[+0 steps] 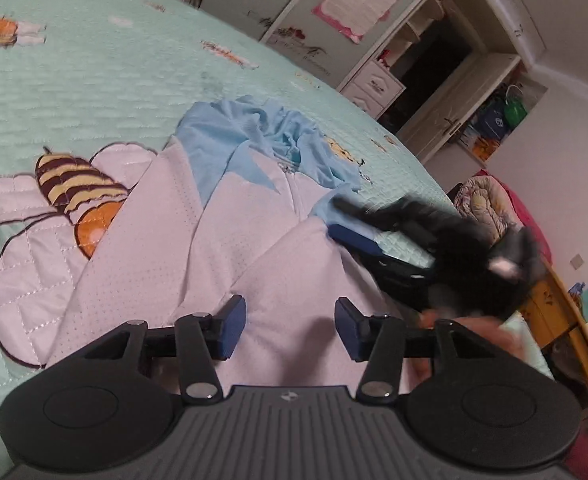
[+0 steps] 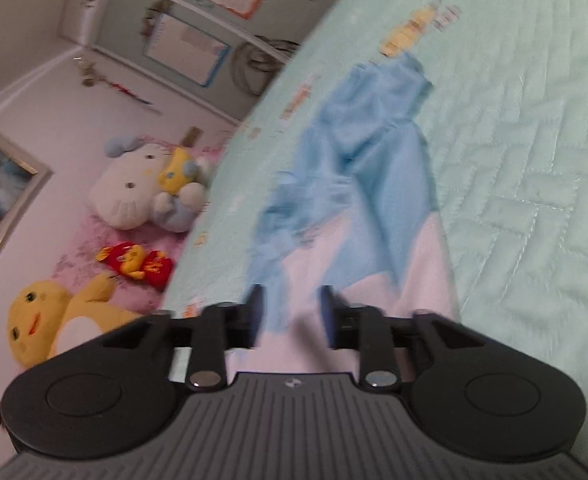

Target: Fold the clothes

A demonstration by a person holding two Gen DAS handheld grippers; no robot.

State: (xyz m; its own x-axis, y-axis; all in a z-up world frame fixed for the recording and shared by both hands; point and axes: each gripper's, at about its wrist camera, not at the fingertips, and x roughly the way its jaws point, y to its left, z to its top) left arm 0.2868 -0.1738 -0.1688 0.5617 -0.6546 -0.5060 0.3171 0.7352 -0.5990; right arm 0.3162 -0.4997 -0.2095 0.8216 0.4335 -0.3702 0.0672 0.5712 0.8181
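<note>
1. On mint quilted bed (image 1: pixel 93 80): white-and-blue garment (image 1: pixel 197 232) lies rumpled.
2. Left gripper (image 1: pixel 289 330): jaws apart, empty, above white cloth.
3. Right gripper (image 2: pixel 291 316): jaws parted, gripping nothing, cloth beneath.

I find one garment (image 1: pixel 197 240), a white perforated-weave top with light blue panels, lying crumpled on the mint quilted bedspread; in the left wrist view its white body fills the centre and lower middle of the frame in broad, loose folds. In that view I note the blue part bunched and wrinkled at the upper centre, with a pointed blue panel running down into the white. In the right wrist view, which is blurred, I see the same garment (image 2: pixel 358 168) stretching from the lower centre up to the upper centre, blue above, white below.
</note>
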